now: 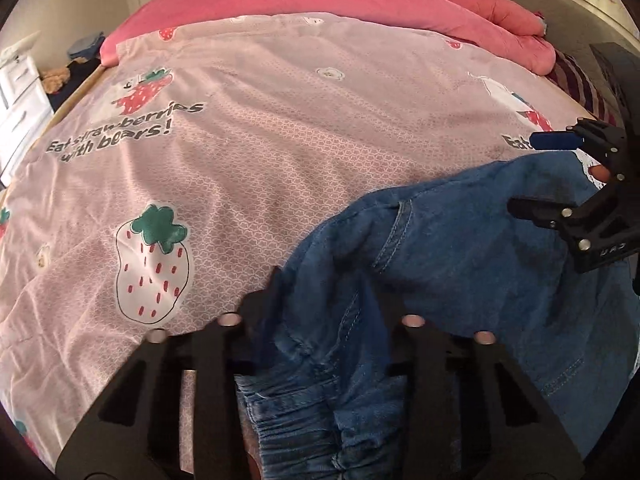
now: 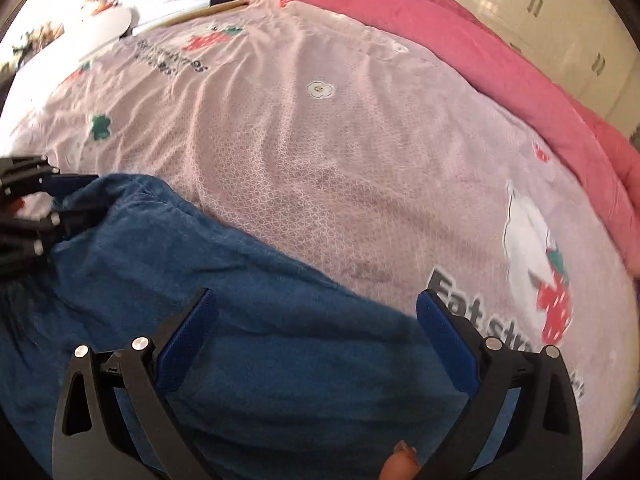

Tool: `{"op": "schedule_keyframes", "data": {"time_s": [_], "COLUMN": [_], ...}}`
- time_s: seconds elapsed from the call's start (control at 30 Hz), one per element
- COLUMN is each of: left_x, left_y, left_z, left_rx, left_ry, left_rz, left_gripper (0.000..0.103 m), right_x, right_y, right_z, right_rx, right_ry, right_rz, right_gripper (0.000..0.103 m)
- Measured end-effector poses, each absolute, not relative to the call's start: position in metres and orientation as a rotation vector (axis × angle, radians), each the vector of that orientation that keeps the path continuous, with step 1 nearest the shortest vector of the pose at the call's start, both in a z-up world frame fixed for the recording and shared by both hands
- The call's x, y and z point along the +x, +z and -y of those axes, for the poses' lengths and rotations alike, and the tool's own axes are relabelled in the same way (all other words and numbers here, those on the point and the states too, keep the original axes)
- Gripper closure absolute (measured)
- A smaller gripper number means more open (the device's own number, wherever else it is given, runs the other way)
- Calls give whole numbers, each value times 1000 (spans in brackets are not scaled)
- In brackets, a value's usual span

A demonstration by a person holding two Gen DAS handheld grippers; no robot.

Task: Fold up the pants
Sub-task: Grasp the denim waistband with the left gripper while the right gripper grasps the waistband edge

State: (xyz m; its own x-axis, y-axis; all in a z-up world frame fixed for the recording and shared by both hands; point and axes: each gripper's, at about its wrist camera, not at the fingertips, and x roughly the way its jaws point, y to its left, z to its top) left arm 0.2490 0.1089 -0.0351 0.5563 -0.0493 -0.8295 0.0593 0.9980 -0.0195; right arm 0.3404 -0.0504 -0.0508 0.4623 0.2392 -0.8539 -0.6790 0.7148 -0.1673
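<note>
The bed is covered by a pale pink quilt (image 1: pixel 280 128) printed with strawberries and bears, with a darker pink blanket (image 1: pixel 360 4) bunched along its far edge. The pants (image 1: pixel 460 248), blue denim with an elasticated waistband, lie crumpled on the near part of the quilt; no flat panel and no crease line is visible, so the fold is judged to be at its start, with spreading, aligning the legs and every fold left to do. The left gripper (image 1: pixel 320 312) is at the gathered waistband end, its fingers drawn close together with denim bunched between them; this reads as a clamp on the fabric, though the contact point itself is hidden by folds of cloth. The right gripper (image 2: pixel 316 312) hovers over another part of the pants with its blue-padded fingers (image 2: pixel 444 340) set wide apart, cloth beneath them but nothing pinched. A fingertip of the person (image 2: pixel 400 460) shows at the bottom edge of the right wrist view. A second grip is judged necessary before the garment can be pulled flat.
</note>
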Motion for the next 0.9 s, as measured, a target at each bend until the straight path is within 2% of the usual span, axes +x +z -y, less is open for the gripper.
{"op": "schedule_keyframes", "data": {"time_s": [0.07, 0.2, 0.23, 0.27, 0.3, 0.37, 0.4, 0.47, 0.53, 0.9], "left_x": [249, 244, 241, 240, 237, 232, 230, 224, 218, 182], "left_y": [-36, -28, -24, -21, -17, -7, -4, 4, 10, 18], "left_z": [-114, -119, -119, -119, -119, -119, -119, -116, -113, -106], "left_rx": [-7, -31, -34, -39, -46, -56, -60, -66, -63, -70], "left_ry": [-66, -102, -107, -112, -122, -135, -143, -162, -179, -212], "left_rz": [-973, -938, -925, -917, -902, -873, -864, -842, -829, -791], "left_gripper": [97, 100, 101, 101, 101, 102, 102, 102, 102, 103], "right_x": [340, 340, 340, 341, 340, 334, 331, 326, 325, 261], "right_y": [-52, -57, -60, -63, -66, -68, -67, -63, -57, -11], "right_z": [46, 32, 27, 23, 18, 13, 11, 13, 18, 66], "right_rx": [-556, -603, -622, -633, -634, -651, -659, -645, -601, -392], "right_ry": [625, 666, 673, 678, 691, 709, 712, 701, 700, 762], "right_rz": [-923, -906, -916, -921, -933, -934, -924, -919, -916, -845], "right_gripper": [4, 7, 21, 45, 49, 69, 72, 88, 97, 99]}}
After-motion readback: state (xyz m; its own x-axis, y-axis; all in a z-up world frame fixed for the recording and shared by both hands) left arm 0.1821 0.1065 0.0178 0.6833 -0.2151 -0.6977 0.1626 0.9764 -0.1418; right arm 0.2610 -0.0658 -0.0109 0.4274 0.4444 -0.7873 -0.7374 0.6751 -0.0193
